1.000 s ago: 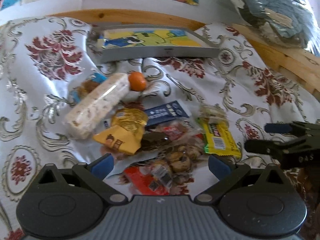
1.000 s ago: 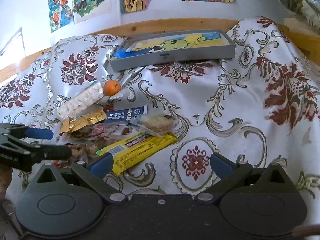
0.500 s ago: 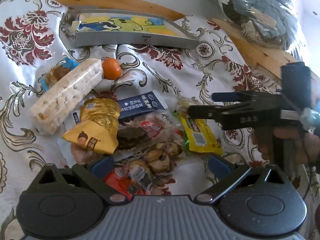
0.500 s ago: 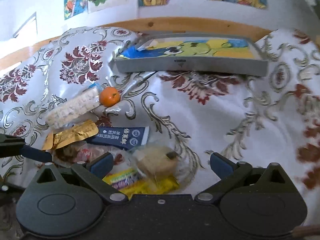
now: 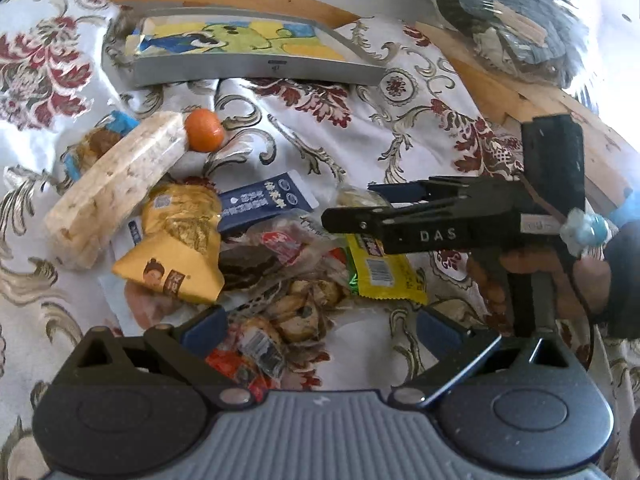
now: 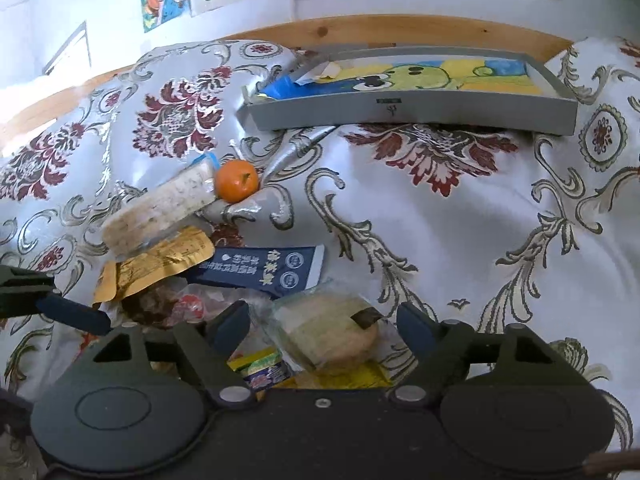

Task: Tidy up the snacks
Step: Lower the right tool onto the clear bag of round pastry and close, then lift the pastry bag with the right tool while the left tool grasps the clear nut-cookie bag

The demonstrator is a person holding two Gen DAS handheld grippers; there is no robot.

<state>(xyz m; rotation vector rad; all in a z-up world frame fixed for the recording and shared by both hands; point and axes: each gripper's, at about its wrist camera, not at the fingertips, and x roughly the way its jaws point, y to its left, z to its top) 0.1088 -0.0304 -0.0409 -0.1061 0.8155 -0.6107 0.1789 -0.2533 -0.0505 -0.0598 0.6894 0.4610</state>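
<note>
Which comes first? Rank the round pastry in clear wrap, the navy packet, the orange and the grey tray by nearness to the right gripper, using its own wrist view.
From the right gripper:
1. Round pastry: between the fingers, centre.
2. Navy packet: just beyond, slightly left.
3. Orange: farther back, left.
4. Grey tray: farthest, at the back by the wooden rail.

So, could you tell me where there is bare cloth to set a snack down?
Bare cloth lies between the grey tray and the snack pile, right of the orange. Around the navy packet and wrapped cake it is crowded.
</note>
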